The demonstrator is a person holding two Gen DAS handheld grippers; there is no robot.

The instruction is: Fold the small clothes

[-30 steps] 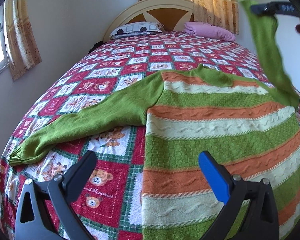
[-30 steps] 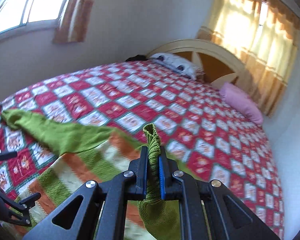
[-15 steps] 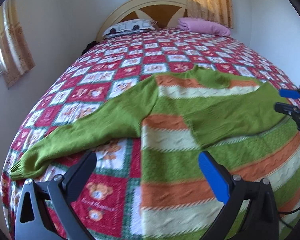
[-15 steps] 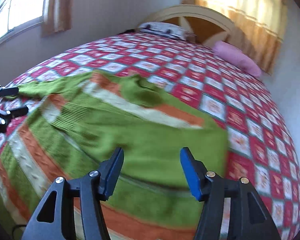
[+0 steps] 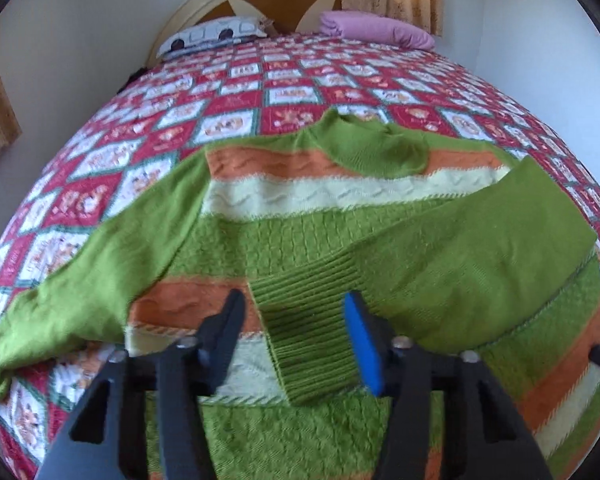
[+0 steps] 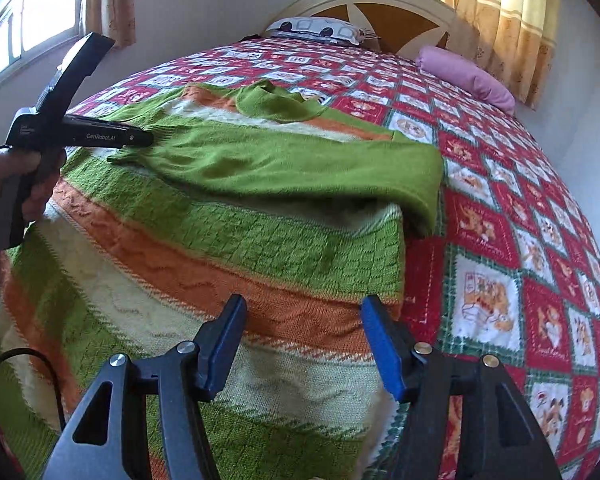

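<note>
A striped green, orange and cream knitted sweater (image 5: 300, 208) lies flat on the bed, also in the right wrist view (image 6: 204, 248). Its right sleeve (image 5: 452, 248) is folded across the chest, its ribbed cuff (image 5: 308, 332) lying between my left gripper's open fingers. My left gripper (image 5: 296, 340) hovers open around that cuff and shows from the side in the right wrist view (image 6: 140, 138). The left sleeve (image 5: 88, 272) stretches out to the left. My right gripper (image 6: 304, 340) is open and empty above the sweater's lower right edge.
The bed has a red, white and green patchwork quilt (image 5: 260, 80). A patterned pillow (image 5: 212, 36) and a pink pillow (image 5: 376, 32) lie by the wooden headboard (image 5: 276, 0). Walls stand close on both sides, a window (image 6: 16, 36) on the left.
My right gripper laid the right sleeve across the chest, let it go and drew back to the sweater's lower right. My left gripper moved right, over the cuff.
</note>
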